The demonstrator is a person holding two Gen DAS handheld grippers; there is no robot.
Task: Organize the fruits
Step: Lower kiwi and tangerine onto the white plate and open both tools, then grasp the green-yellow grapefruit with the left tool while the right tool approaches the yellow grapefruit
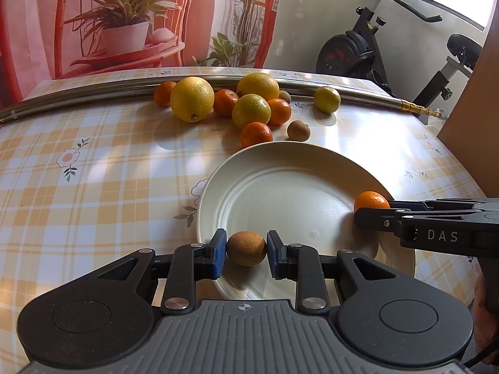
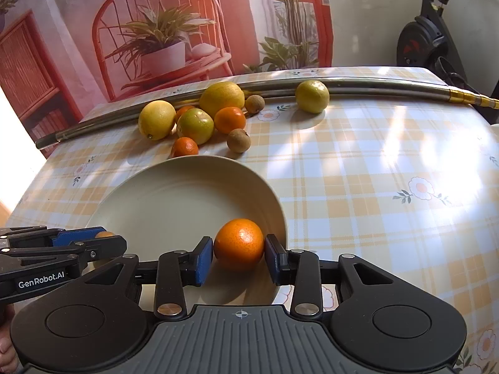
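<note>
Side by side over a cream plate (image 1: 280, 168), two sets of tongs each clamp a piece of fruit. The left tongs (image 1: 246, 249) grip a small brown fruit (image 1: 246, 248) between blue pads at the plate's near rim; the right tongs (image 2: 239, 251) pinch a mandarin (image 2: 239, 243) inside the plate's right edge. Beyond the plate, on the checked counter (image 2: 374, 171), lemons, mandarins and two more brown fruits cluster against a metal pole (image 2: 358, 83), with one lemon (image 2: 312, 96) lying apart to the right. An exercise bike (image 1: 368, 46) stands behind.
</note>
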